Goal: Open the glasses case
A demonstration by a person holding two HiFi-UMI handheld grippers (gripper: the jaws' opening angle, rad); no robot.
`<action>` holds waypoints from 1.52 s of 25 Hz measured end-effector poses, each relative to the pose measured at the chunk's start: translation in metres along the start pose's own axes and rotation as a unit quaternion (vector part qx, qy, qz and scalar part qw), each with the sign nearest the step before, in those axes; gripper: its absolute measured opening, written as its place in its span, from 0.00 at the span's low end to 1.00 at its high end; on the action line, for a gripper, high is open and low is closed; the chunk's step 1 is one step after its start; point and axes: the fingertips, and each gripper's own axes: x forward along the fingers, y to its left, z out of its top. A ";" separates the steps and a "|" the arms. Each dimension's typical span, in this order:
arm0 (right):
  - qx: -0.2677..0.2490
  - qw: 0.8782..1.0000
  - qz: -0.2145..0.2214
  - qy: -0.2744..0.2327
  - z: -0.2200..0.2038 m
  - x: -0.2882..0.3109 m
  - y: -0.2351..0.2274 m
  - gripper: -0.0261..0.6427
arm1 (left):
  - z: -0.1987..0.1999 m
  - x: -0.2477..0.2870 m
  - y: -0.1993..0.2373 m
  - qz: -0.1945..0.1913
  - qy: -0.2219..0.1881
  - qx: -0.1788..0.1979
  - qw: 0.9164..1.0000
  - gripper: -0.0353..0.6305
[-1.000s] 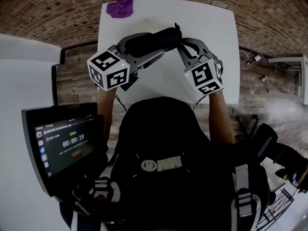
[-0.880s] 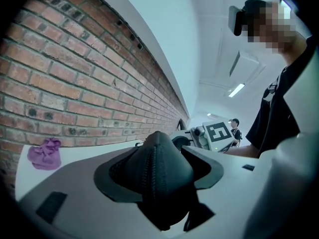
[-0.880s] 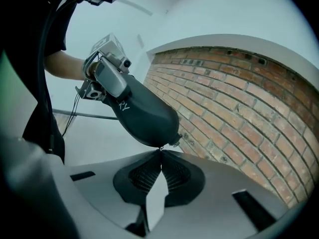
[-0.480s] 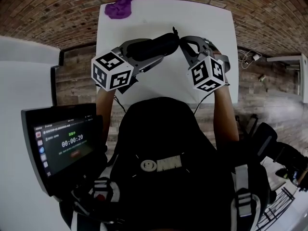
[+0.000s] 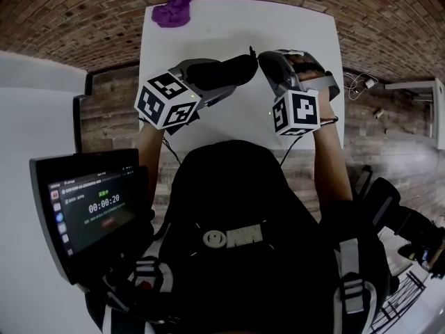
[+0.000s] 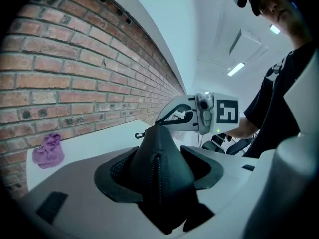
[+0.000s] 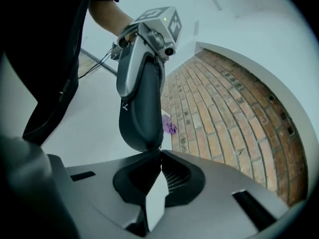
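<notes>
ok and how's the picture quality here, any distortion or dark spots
Head view: fisheye bends the brick wall around the table, lower half dark. Left gripper view: bricks curve too, ceiling light burns white, glasses case looms close and shadowy. Right gripper view: black vignetted corners, bowed bricks.

Head cam: on my head, aimed steeply down past my chest at the white table [image 5: 229,26], mid dist, both grippers centre-frame. L cam rides the left gripper [image 6: 160,176] and looks along its jaws, v. close on the glasses case [image 6: 158,146], facing the right gripper [image 7: 160,157]. R cam is the same setup, looking back the other way, so the two roughly face each other. All 3 share the case, tabletop and purple cloth [image 5: 174,10]. Brick [image 7: 224,108] is prob a wall behind; fisheye warps it.
</notes>
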 end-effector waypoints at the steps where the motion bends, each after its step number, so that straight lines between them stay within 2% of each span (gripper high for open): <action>1: -0.014 1.000 -0.001 -0.004 0.004 -0.001 0.000 0.06 | -0.003 0.001 -0.001 0.001 0.011 0.008 1.000 0.47; 4: -0.050 0.999 0.000 -0.007 0.011 -0.003 0.005 0.06 | -0.008 0.003 -0.002 -0.001 0.028 0.024 0.999 0.47; 15: -0.118 0.992 0.038 0.006 0.010 0.000 0.039 0.06 | -0.032 0.010 -0.009 -0.011 0.084 0.066 0.994 0.47; 17: -0.092 0.995 0.036 -0.011 0.010 0.000 0.039 0.06 | -0.032 0.010 -0.008 -0.019 0.079 0.059 0.995 0.47; 19: -0.021 0.999 0.035 -0.028 -0.001 -0.003 0.028 0.06 | -0.023 0.008 -0.005 -0.031 0.051 0.026 0.998 0.47; 22: 0.051 0.998 0.037 -0.022 -0.030 -0.013 0.009 0.07 | -0.010 -0.003 0.012 -0.013 0.014 -0.019 1.000 0.47; 23: 0.056 0.997 0.046 -0.031 -0.030 -0.016 0.007 0.20 | -0.009 -0.006 0.017 -0.008 0.008 -0.026 1.000 0.47; 24: 0.050 0.996 0.060 -0.047 -0.023 -0.019 0.010 0.41 | -0.007 -0.008 0.019 -0.009 0.003 -0.032 0.999 0.47; 25: 0.033 0.994 0.074 -0.069 -0.009 -0.021 0.016 0.54 | -0.005 -0.008 0.018 -0.014 -0.003 -0.038 0.999 0.47; 26: 0.009 0.992 0.083 -0.093 0.009 -0.023 0.023 0.60 | -0.002 -0.007 0.015 -0.023 -0.008 -0.044 0.999 0.47; 28: -0.037 0.988 0.083 -0.126 0.040 -0.022 0.035 0.62 | 0.004 -0.002 0.003 -0.046 -0.018 -0.053 0.997 0.47; 31: -0.073 0.988 0.047 -0.125 0.054 -0.011 0.033 0.61 | 0.016 0.003 -0.013 -0.078 -0.036 -0.066 0.994 0.47; 32: -0.065 0.989 0.041 -0.128 0.054 -0.011 0.030 0.55 | 0.020 0.002 -0.016 -0.085 -0.049 -0.070 0.993 0.47; 34: -0.004 0.986 0.056 -0.156 0.055 -0.018 0.025 0.53 | 0.032 -0.005 -0.020 -0.103 -0.096 -0.074 0.987 0.48; 36: 0.078 0.975 0.085 -0.190 0.058 -0.025 0.022 0.52 | 0.048 -0.017 -0.020 -0.112 -0.148 -0.071 0.980 0.50; 38: 0.150 0.959 0.107 -0.213 0.057 -0.027 0.020 0.52 | 0.060 -0.025 -0.018 -0.109 -0.171 -0.056 0.978 0.52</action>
